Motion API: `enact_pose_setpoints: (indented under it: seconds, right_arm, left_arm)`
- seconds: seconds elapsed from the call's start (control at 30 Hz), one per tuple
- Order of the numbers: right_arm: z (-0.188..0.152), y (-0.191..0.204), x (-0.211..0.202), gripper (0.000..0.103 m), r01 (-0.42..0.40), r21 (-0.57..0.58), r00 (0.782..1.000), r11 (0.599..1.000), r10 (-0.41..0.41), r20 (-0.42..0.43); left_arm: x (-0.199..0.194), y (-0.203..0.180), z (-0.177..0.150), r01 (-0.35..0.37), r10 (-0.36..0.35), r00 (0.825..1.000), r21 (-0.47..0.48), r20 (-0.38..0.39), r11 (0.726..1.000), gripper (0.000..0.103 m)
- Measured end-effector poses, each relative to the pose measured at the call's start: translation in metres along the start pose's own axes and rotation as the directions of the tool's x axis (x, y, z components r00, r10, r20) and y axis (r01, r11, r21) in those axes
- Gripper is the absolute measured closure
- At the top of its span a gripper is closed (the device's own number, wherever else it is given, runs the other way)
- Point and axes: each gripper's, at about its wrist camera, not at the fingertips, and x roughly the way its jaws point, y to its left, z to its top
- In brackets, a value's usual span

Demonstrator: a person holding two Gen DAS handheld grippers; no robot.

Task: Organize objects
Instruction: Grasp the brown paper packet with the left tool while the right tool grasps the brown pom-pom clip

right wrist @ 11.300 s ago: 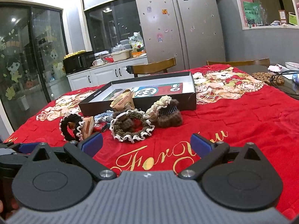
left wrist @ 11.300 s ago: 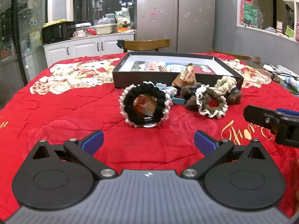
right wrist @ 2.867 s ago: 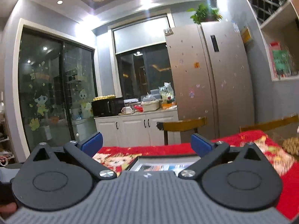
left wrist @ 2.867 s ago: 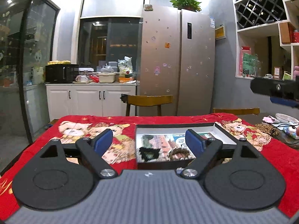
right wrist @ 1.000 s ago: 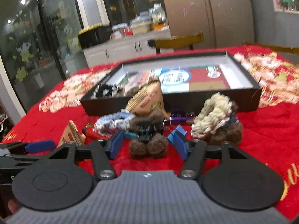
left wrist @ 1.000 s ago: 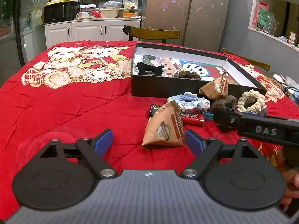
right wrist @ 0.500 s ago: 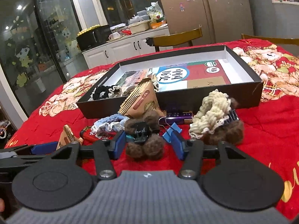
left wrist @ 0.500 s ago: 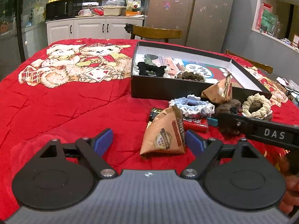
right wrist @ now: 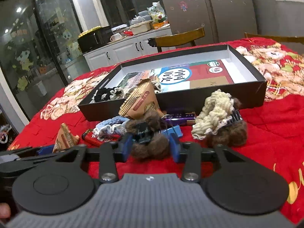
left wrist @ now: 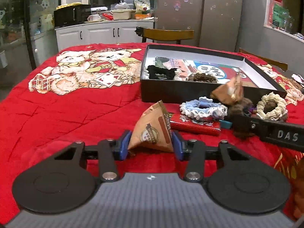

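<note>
Both grippers are closing at once, each on its own item from the pile in front of the box [left wrist: 190, 93] on the red-covered desk [left wrist: 76, 110].

The left gripper [left wrist: 151, 145] has its blue pads against the two lower corners of a brown paper pouch [left wrist: 153, 127], a pyramid-shaped sachet standing on the cloth just short of the red packet [left wrist: 195, 124]. It looks light and crushable; the paper will likely dent if squeezed hard, so a low, gentle hold across the base seems best, with the sealed top edge left alone.

The right gripper [right wrist: 151, 144] is closing around a brown fuzzy hair clip [right wrist: 150, 138], a black claw between furry tufts, lying beside the blue scrunchie [right wrist: 110, 126]. The fur should be soft and springy, so the pads may sink in before they bite; I'd guess the hard clip in the middle gives the surer hold.

Both pieces sit outside the box, near its front wall.
</note>
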Motion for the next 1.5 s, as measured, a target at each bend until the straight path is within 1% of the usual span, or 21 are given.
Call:
enact_pose_setpoints:
  seconds: [0.1,0.13,0.23,0.33,0.4,0.57,0.77,0.9,0.97,1.23,1.33,1.5]
  right_arm:
    - [-0.001,0.004,-0.003,0.066,0.013,-0.021,1.000,1.000,-0.013,0.015]
    - [-0.002,0.004,-0.005,0.070,0.013,-0.017,1.000,1.000,-0.013,0.022]
    - [-0.004,0.001,-0.011,0.070,0.009,0.010,0.999,1.000,-0.010,0.038]
    - [-0.006,-0.001,-0.016,0.070,0.000,0.030,0.999,1.000,-0.001,0.048]
    - [-0.007,-0.001,-0.020,0.070,0.001,0.033,0.998,0.999,-0.003,0.069]
    - [-0.008,-0.003,-0.027,0.070,-0.005,0.049,0.994,0.999,0.000,0.105]
    - [-0.010,-0.001,-0.034,0.070,-0.011,0.041,0.990,0.999,0.005,0.141]
    - [-0.009,-0.002,-0.036,0.070,-0.022,0.041,0.987,0.999,0.015,0.157]
    - [-0.009,-0.003,-0.036,0.070,-0.029,0.045,0.987,0.999,0.021,0.160]
    - [-0.009,0.003,-0.042,0.070,-0.041,0.013,0.979,0.999,0.037,0.200]
    - [-0.010,0.003,-0.045,0.070,-0.060,0.013,0.974,0.998,0.055,0.221]
    - [-0.008,0.002,-0.051,0.070,-0.095,0.029,0.961,0.995,0.084,0.262]
  left_arm:
    - [-0.001,0.005,0.000,0.019,-0.019,1.000,-0.022,0.004,1.000,0.051]
    - [-0.002,0.006,0.000,0.023,-0.023,1.000,-0.030,0.006,0.999,0.051]
    - [-0.002,0.009,0.000,0.033,-0.032,0.999,-0.055,0.009,0.998,0.051]
    - [-0.002,0.014,-0.001,0.058,-0.057,0.998,-0.085,0.018,0.995,0.051]
    - [-0.002,0.016,-0.001,0.069,-0.067,0.998,-0.102,0.020,0.992,0.051]
    - [-0.004,0.009,-0.001,0.041,-0.040,0.999,-0.061,0.025,0.997,0.052]
    - [-0.013,0.002,-0.003,0.006,-0.004,0.997,-0.021,0.083,1.000,0.053]
    - [-0.017,-0.002,-0.003,-0.016,0.016,0.995,0.000,0.103,1.000,0.054]
    - [-0.018,-0.002,-0.003,-0.016,0.015,0.994,0.005,0.110,1.000,0.054]
    - [-0.018,0.002,-0.003,-0.021,0.023,0.994,-0.019,0.107,1.000,0.054]
    - [-0.016,0.004,-0.003,-0.033,0.035,0.995,-0.030,0.094,0.999,0.054]
    - [-0.015,0.008,-0.001,-0.025,0.029,0.996,-0.047,0.087,0.999,0.054]
